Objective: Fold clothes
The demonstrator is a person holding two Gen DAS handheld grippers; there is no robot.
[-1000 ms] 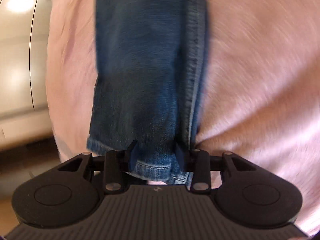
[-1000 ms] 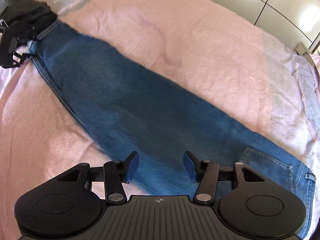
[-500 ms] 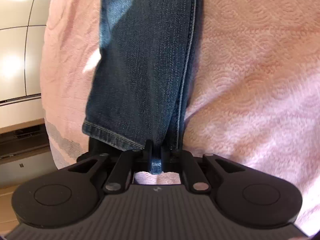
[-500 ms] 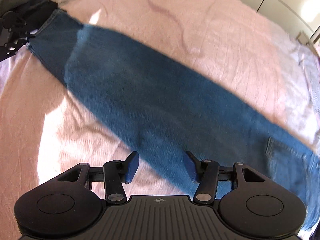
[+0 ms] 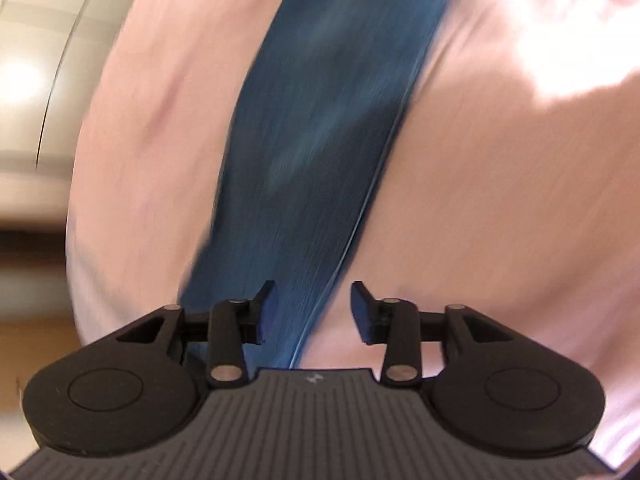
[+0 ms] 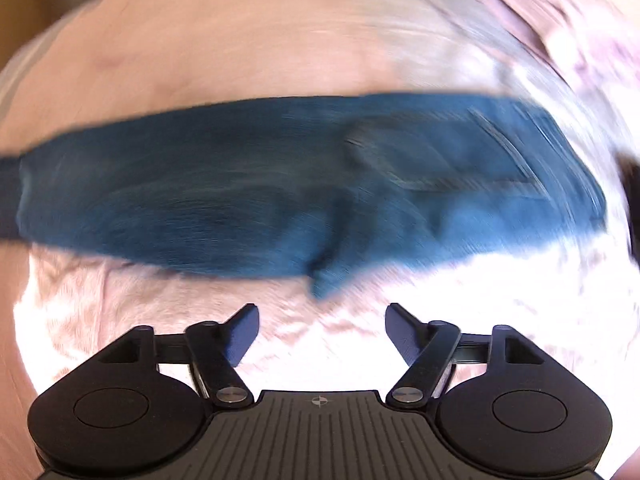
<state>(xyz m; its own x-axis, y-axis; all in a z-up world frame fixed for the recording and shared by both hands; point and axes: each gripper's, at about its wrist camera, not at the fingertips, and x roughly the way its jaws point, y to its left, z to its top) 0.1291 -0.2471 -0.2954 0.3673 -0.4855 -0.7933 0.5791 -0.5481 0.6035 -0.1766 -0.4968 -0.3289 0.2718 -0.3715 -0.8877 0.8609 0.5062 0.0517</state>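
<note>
Nearest the lenses, both tools empty: left gripper (image 5: 312, 312) with jaws spread partway and nothing between them, poised over the near end of the jeans (image 5: 320, 152); right gripper (image 6: 322, 330) with jaws spread wide, holding nothing, hovering above bare pink bedspread (image 6: 280, 52) just short of the denim. Beyond, jeans (image 6: 248, 192) lying long and narrow on the bed, apparently doubled leg on leg, running away from the left tool and crossing left to right before the right one, a back pocket (image 6: 452, 160) showing toward the right end. Both views smeared by motion, hem and waistband detail lost. Likely handling: denim fairly heavy, limp yet thick, not slippery, not fragile, prone to sag and drag if lifted by one point. Best holds, by judgement: stitched hem at one end, waistband at the other, both layers pinched together. Farthest off, pale cabinet doors (image 5: 36, 80) at left.
</note>
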